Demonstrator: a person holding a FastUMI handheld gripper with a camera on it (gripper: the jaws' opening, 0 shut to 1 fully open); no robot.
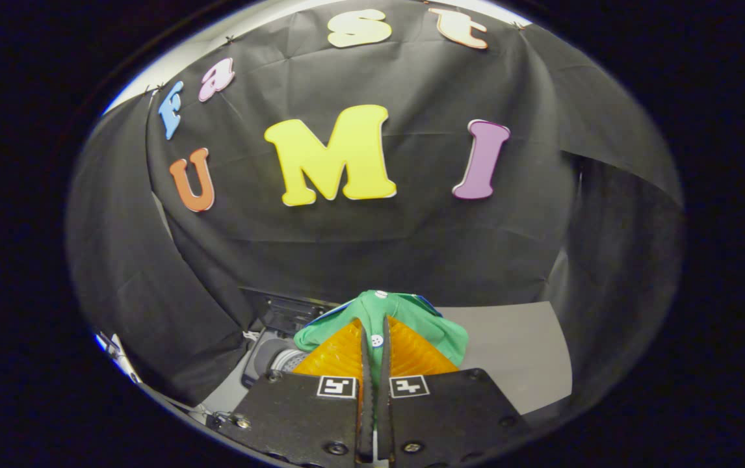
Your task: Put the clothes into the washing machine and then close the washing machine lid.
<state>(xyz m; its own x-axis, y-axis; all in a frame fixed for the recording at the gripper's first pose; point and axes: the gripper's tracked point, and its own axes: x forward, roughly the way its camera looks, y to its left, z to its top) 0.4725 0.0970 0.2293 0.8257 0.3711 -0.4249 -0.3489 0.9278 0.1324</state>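
My gripper (374, 325) is shut on a green garment (405, 312) with small white dots and a blue edge. The cloth is pinched between the two orange ribbed fingers (337, 354) and bunches up over their tips, held up in the air. Below and to the left of the fingers lies the washing machine (275, 354), a dark body with a grey round part; its lid and opening are mostly hidden behind the fingers and the garment.
A grey tabletop (515, 351) spreads to the right beyond the fingers. Black cloth walls close the booth behind and on both sides. White cables (252, 335) lie by the machine's left side.
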